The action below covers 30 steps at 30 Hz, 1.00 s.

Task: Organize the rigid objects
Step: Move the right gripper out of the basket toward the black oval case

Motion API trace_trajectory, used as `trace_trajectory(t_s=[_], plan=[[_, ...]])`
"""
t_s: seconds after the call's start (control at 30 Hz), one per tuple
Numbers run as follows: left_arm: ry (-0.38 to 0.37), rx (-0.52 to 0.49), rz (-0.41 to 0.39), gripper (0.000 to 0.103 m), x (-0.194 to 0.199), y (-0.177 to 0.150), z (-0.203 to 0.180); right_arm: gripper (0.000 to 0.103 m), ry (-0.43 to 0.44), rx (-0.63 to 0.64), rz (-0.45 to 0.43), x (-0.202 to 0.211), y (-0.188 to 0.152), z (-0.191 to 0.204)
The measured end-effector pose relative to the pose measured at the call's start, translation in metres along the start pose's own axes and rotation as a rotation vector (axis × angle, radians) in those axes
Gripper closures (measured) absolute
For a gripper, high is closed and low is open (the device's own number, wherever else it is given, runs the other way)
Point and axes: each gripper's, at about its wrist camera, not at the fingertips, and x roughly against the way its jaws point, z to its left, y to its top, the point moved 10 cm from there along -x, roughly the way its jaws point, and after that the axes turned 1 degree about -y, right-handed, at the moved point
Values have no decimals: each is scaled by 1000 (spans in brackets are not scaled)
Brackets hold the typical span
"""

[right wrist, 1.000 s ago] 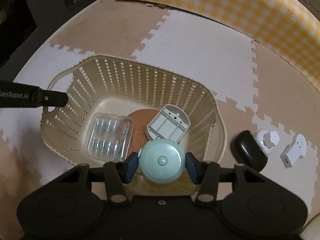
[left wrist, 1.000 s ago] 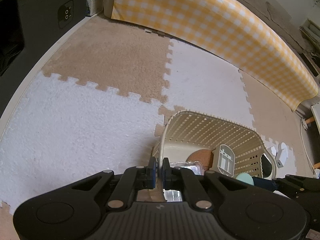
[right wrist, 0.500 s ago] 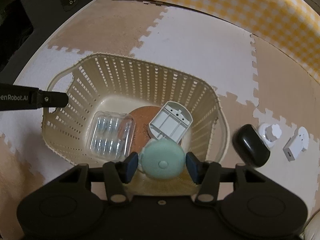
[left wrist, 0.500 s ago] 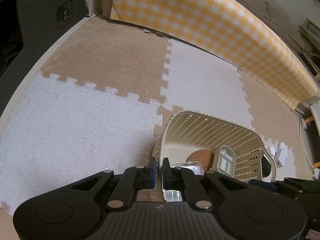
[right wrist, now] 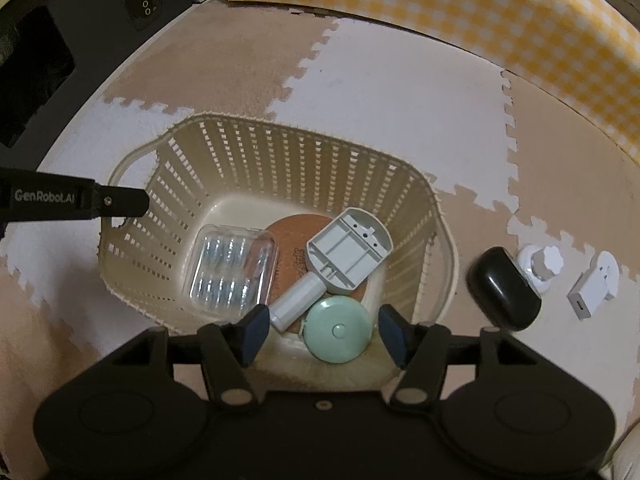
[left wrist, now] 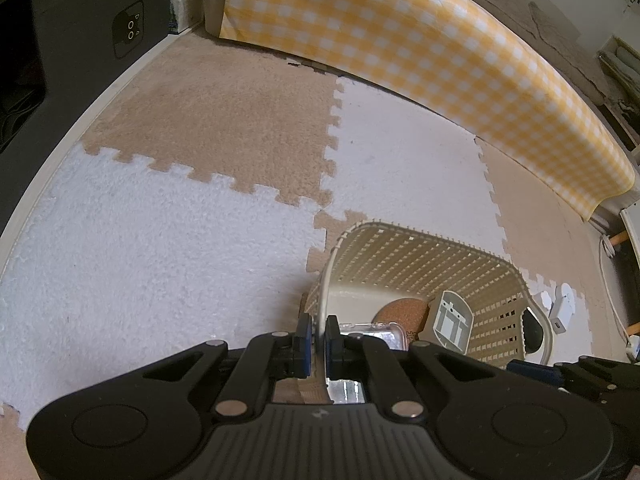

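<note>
Slatted plastic basket (right wrist: 224,168), rim pinched in left hand-held gripper (left wrist: 316,344); right hand-held gripper (right wrist: 320,330) wide.

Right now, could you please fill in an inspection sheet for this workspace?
Surface: tan and white puzzle floor mats.
Job's things: basket holds clear case, cork disc, grey holder, green round case.
Clutter: black case, white knob, white adapter on mat.
Grippers: left claw shut on basket rim; right claw just opening, green case released.
Cables: white cord at right edge.
Surroundings: yellow checked cloth, dark cabinet.
</note>
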Motion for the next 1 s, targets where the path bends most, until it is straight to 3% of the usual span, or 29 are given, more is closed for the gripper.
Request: trace_trajectory(t_s=[0.63, 1.0], plan=[[18, -7, -4, 98, 1, -1, -1, 4, 66, -82, -181, 87, 6, -14], [35, -26, -12, 98, 5, -1, -4, 0, -6, -238, -358, 148, 29, -77]])
